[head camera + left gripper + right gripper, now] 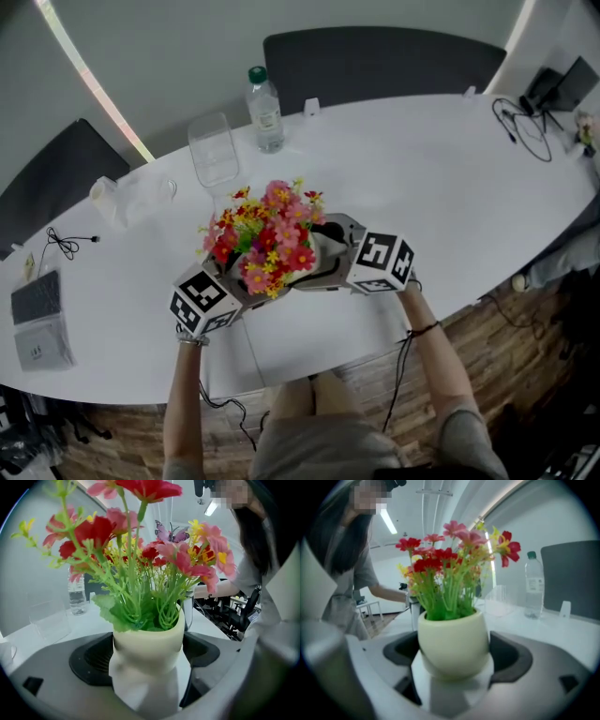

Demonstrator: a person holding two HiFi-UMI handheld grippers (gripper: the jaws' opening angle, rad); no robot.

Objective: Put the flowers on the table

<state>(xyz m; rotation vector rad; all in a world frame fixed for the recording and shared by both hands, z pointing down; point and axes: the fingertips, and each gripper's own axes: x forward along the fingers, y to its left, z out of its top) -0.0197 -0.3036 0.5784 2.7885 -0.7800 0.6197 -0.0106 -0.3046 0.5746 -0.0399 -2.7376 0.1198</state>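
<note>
pot (452, 641) smooth cream glaze; table (422, 187) matt white; bottle (266, 111) clear plastic

"What do the flowers (267, 234) look like?"

"A thick bunch of red, pink and yellow blooms on green stems, with leaves low down; a small purple butterfly (171, 532) sits among the heads; they stand upright in a rounded cream pot (452, 641) with a smooth, plain wall."

"And where, against the table (422, 187)?"

"Over its white top, near the middle of its near edge; the left gripper (239, 286) and the right gripper (328, 258) clamp the pot from opposite sides; whether its base touches the tabletop, I can't tell."
</note>
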